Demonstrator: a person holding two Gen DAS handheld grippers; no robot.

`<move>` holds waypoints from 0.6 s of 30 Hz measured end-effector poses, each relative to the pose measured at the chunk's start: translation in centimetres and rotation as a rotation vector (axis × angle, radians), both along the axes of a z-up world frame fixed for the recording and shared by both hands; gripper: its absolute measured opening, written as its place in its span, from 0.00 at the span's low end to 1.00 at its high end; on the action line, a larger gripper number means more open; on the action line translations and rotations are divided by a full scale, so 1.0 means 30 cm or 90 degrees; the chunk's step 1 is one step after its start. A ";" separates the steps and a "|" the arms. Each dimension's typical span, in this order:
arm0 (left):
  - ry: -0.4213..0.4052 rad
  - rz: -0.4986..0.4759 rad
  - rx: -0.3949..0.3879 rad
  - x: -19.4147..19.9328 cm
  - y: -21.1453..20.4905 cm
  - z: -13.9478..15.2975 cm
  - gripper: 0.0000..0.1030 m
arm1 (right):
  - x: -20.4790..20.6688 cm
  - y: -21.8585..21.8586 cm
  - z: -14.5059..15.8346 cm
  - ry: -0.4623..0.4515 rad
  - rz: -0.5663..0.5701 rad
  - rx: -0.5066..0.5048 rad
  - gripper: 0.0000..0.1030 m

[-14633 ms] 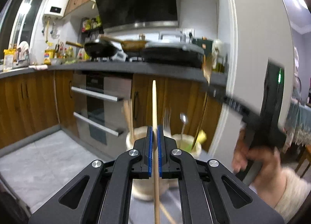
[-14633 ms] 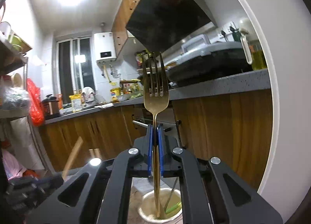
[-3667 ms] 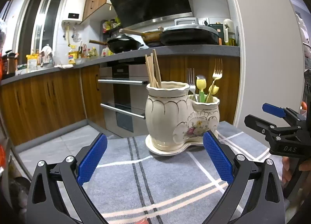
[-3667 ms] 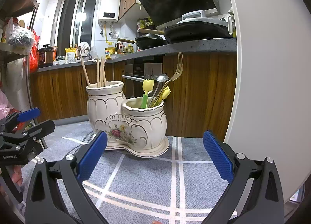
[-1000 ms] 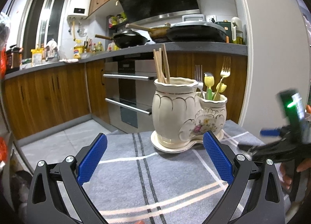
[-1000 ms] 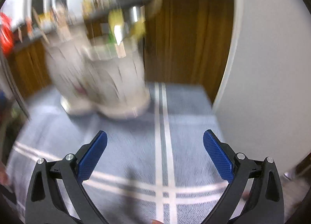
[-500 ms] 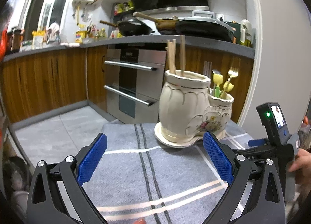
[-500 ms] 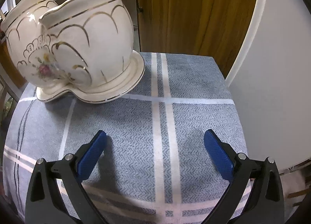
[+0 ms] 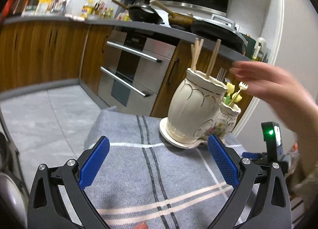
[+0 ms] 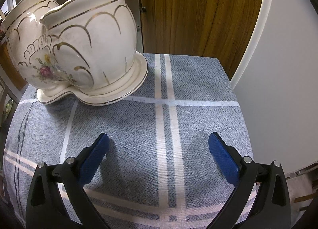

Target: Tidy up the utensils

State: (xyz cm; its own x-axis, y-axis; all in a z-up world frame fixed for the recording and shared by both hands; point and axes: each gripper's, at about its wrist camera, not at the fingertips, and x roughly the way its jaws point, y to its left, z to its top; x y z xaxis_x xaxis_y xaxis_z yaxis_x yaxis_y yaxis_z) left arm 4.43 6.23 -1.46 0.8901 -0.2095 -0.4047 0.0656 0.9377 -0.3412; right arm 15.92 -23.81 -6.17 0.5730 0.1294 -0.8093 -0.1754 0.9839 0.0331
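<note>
— How would the ceramic holder have handled, and where did it stand?

— It stood on the checked cloth of the desk, at about one o'clock from the left claw and eleven o'clock from the right claw. Glazed pottery: likely heavy, stiff, slippery and breakable, so best left where it stood. The chopsticks in the tall pot looked light and rigid, best pinched mid-shaft; the forks and yellow-handled pieces in the low pot, being thin and probably slick, best taken by the handle.

— And the claws?

— Both gaped wide and held nothing. The right one lay low over the cloth, its shadow under the pads.

— What differed from earlier?

— Some fourteen seconds before, the left claw had clamped a chopstick and the right a gold fork; by this moment both were in the holder. Half a second before, the person's hand was down on the right tool; now a bare hand was raised, blurred, at two o'clock near the forks, and the tool sat on the desk.
</note>
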 end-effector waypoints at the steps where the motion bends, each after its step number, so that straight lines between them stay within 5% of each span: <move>1: 0.000 -0.003 -0.008 0.001 0.007 -0.002 0.95 | 0.000 0.000 0.000 0.000 0.000 0.000 0.96; 18: -0.020 -0.037 -0.006 -0.005 -0.016 0.011 0.95 | 0.002 0.006 0.002 0.000 -0.001 0.000 0.96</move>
